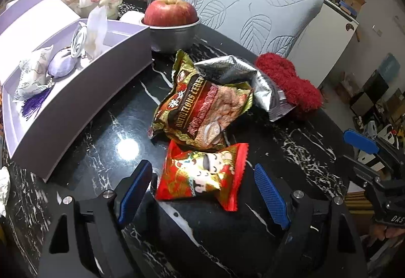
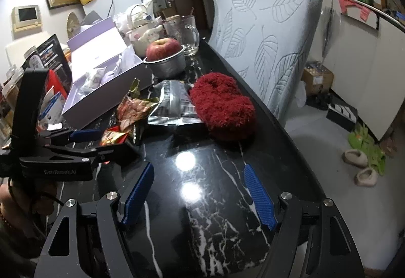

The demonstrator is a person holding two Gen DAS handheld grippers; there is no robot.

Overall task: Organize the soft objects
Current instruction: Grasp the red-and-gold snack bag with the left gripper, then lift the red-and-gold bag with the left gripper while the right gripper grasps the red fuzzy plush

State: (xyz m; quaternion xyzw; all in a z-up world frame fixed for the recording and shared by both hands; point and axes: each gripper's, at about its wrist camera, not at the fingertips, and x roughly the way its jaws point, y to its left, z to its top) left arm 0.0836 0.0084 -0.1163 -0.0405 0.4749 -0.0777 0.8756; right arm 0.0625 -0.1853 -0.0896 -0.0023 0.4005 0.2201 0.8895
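Marble table (image 2: 217,214) carries a lavender box (image 1: 83,90) left of the left gripper (image 1: 202,189), whose spread jaws flank a red snack packet (image 1: 202,176); right gripper (image 2: 197,191), also spread, faces a red fuzzy slipper (image 2: 222,105) well ahead.

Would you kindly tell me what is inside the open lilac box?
The lilac box holds a printed white pouch, a lilac sachet with a purple tassel, and white tissue. Its near wall hides the rest.
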